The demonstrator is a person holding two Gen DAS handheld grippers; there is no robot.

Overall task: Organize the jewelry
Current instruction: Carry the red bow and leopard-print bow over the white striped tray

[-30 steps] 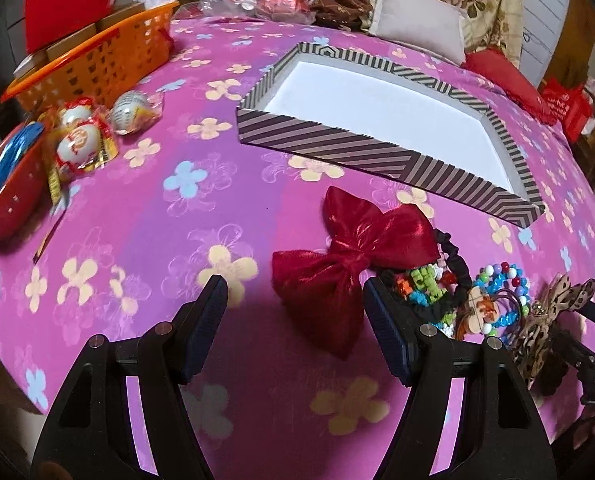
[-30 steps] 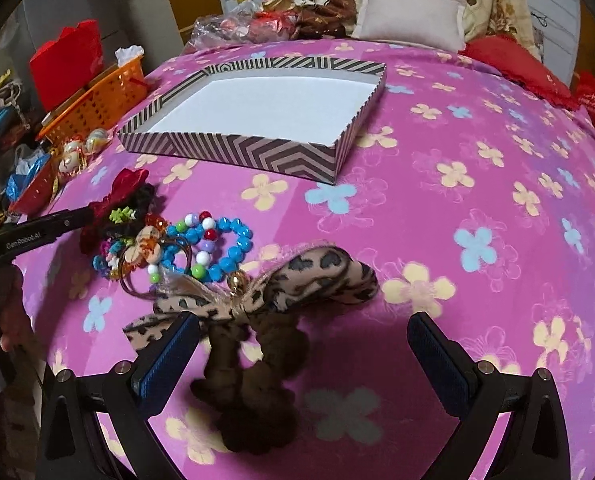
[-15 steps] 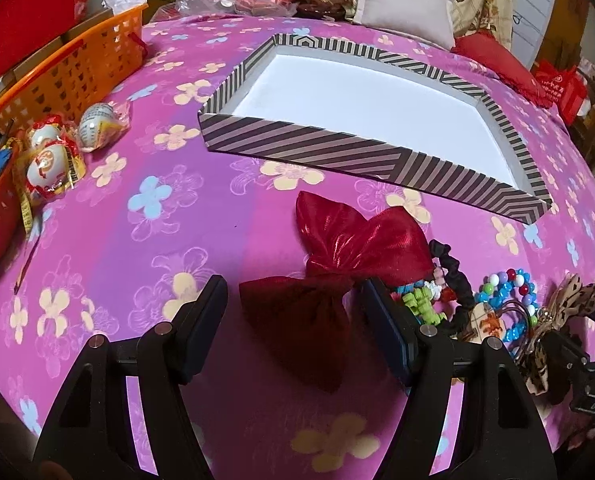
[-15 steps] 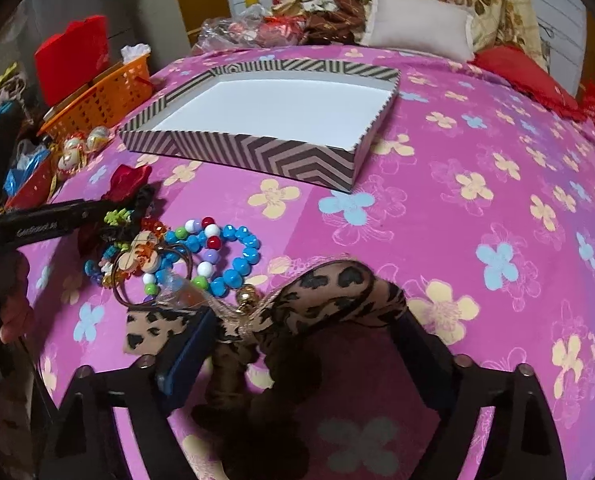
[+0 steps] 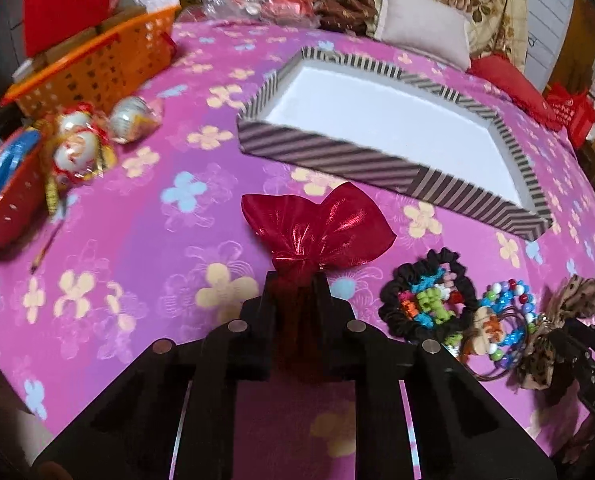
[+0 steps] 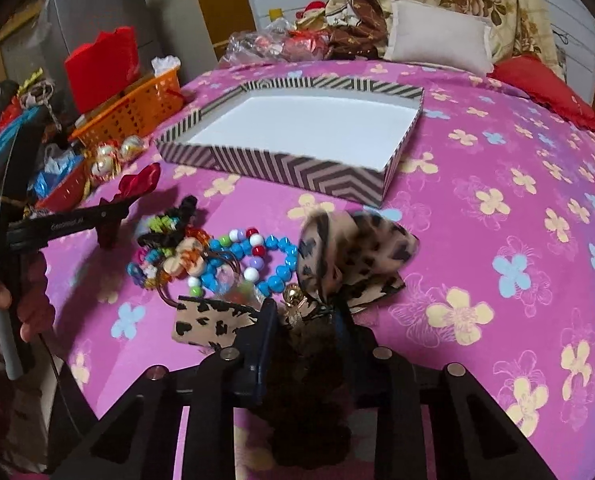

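surface: bed with pink flowered cover [image 5: 145, 240]; everything lies on it
left tool [image 5: 295, 280]: jaws have just been closing, now narrow, pinched on the lower half of the red bow [image 5: 321, 228]; upper lobes fan out above the tips toward 12 o'clock
right tool [image 6: 305, 320]: jaws have just been closing, now narrow, clamped on the brown scrunchie part of the leopard-print bow scrunchie [image 6: 353, 256]; gold charm sits right at the tips
striped box [image 5: 533, 184]: shallow, chevron walls, white floor bare; at 1 o'clock from the left tool, at 12 o'clock from the right tool, well apart from both
pile not yet gripped: black scrunchie with coloured bead band [image 5: 429, 292] at 3 o'clock of the left tool; blue bead bracelet [image 6: 273, 252] and a ring with a round printed charm [image 6: 185, 256] at 10 o'clock of the right tool, touching one another
other view of left tool: seen at 9 o'clock in the right wrist view, a hand [image 6: 1, 308] on its handle
clutter: orange basket [image 5: 97, 68] at 10 o'clock, wrapped eggs [image 5: 77, 148] just in front of it; pillow [image 5: 421, 36] at 1 o'clock behind the box
progress: early. Nothing in the box so far. Two pieces gripped, one per tool; whether they are lifted off the cover I can't tell.
left to do: judged, carry both bows to the box and release, then come back for the black scrunchie, bracelet and charm ring
risk: judged, leopard bow lies against the bead pile, could drag the ring along
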